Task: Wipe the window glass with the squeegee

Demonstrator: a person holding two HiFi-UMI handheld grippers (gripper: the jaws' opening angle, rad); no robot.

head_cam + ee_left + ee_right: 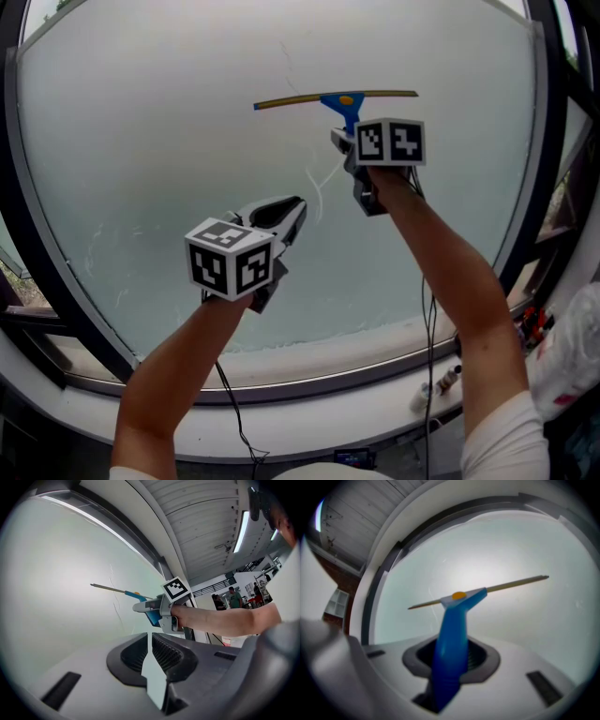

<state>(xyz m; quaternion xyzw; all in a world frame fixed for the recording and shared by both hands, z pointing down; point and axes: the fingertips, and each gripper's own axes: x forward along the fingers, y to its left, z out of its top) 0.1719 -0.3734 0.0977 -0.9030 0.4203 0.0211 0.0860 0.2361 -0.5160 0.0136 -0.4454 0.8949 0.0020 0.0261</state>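
At the left, the left gripper [289, 214] hovers near the window glass [150, 141], jaws closed together on nothing. To its right and higher, the right gripper [345, 141] clamps the blue handle [451, 644] of the squeegee [342, 99]. The blade lies nearly level, high on the pane; actual contact cannot be confirmed. Judged step: start of a wiping stroke. The next move calls for a steady downward pull with even blade pressure, passing over the thin streak [317, 192] below.
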